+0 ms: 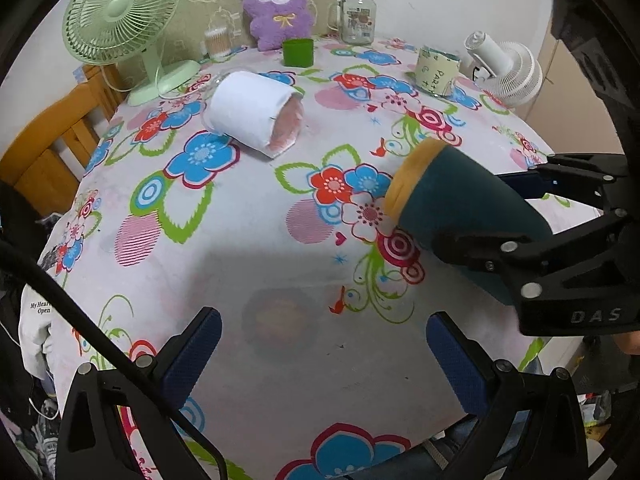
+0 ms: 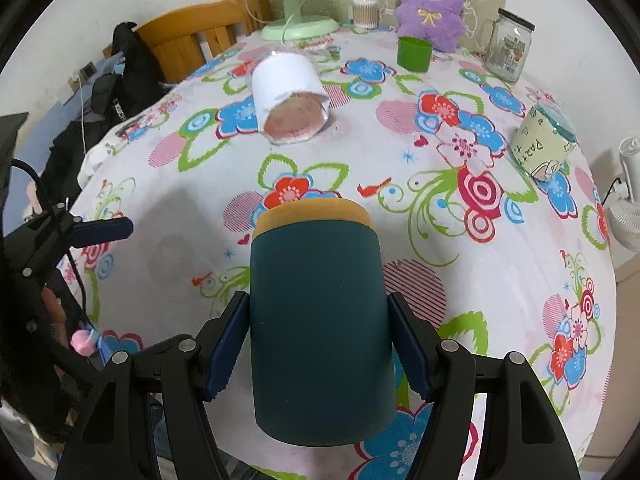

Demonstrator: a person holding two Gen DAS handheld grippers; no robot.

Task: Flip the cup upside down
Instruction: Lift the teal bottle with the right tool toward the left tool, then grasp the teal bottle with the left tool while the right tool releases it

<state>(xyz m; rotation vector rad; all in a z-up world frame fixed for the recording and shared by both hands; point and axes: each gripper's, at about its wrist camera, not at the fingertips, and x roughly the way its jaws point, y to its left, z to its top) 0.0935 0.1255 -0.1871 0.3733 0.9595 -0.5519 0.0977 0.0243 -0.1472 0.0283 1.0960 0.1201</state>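
Firmly, the right tool [image 2: 320, 344] clamps the teal cup [image 2: 320, 320] between its blue pads [image 2: 226, 350], one on each side of the wall. That cup is held above the flowered bench [image 2: 500, 280], lying tilted with its yellow-rimmed end pointing away from the tool. Nearer the person, the left tool [image 1: 320, 356] is spread wide with nothing between its pads. Farther off, a white cup [image 1: 256, 114] lies on its side. Beyond it stand a green cup [image 1: 298, 52], a jar [image 1: 358, 16], a plush [image 1: 278, 8] and a fan [image 1: 120, 12].
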